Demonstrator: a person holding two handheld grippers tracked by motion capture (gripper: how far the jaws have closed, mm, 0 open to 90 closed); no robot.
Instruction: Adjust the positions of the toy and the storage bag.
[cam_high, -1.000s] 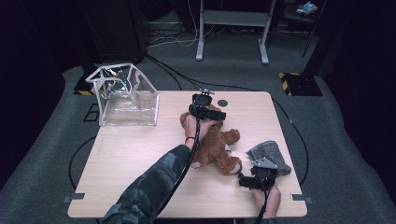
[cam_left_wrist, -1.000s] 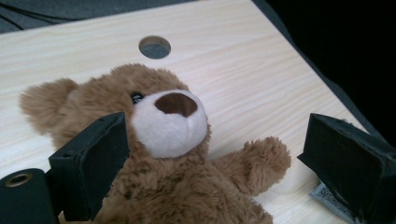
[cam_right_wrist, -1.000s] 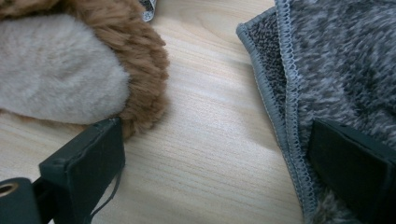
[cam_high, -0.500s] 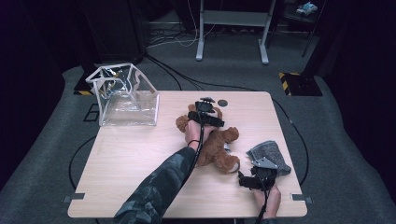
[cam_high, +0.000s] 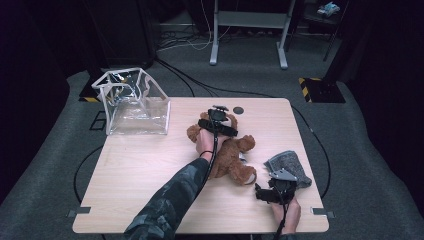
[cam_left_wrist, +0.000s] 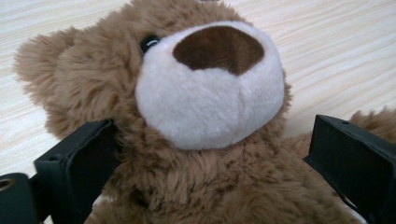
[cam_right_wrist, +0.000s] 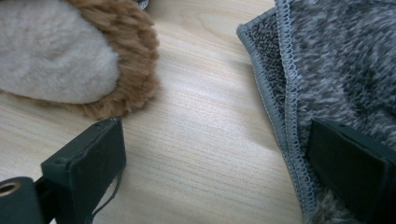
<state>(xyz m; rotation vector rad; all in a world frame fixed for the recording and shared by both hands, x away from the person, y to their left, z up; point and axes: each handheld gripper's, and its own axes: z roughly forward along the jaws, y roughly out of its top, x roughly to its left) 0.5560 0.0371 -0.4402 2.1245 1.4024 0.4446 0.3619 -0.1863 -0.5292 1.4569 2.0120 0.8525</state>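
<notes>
Nearest, the right gripper (cam_high: 270, 192) lay spread wide at the grey cloth's (cam_high: 290, 167) edge. Mid-table, the left gripper (cam_left_wrist: 210, 154) straddled the teddy bear's (cam_high: 231, 156) neck, jaws wide: the grasp looked pending, calling for a close.

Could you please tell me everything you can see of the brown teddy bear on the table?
The teddy bear is a plush toy with shaggy brown fur, a cream muzzle, a dark brown nose, a glossy black eye and a pale foot sole. It lies on the wooden table, head toward the far edge. The left tongs stand open with a jaw at each side of its neck. A grey cloth lies just beside its foot.
</notes>
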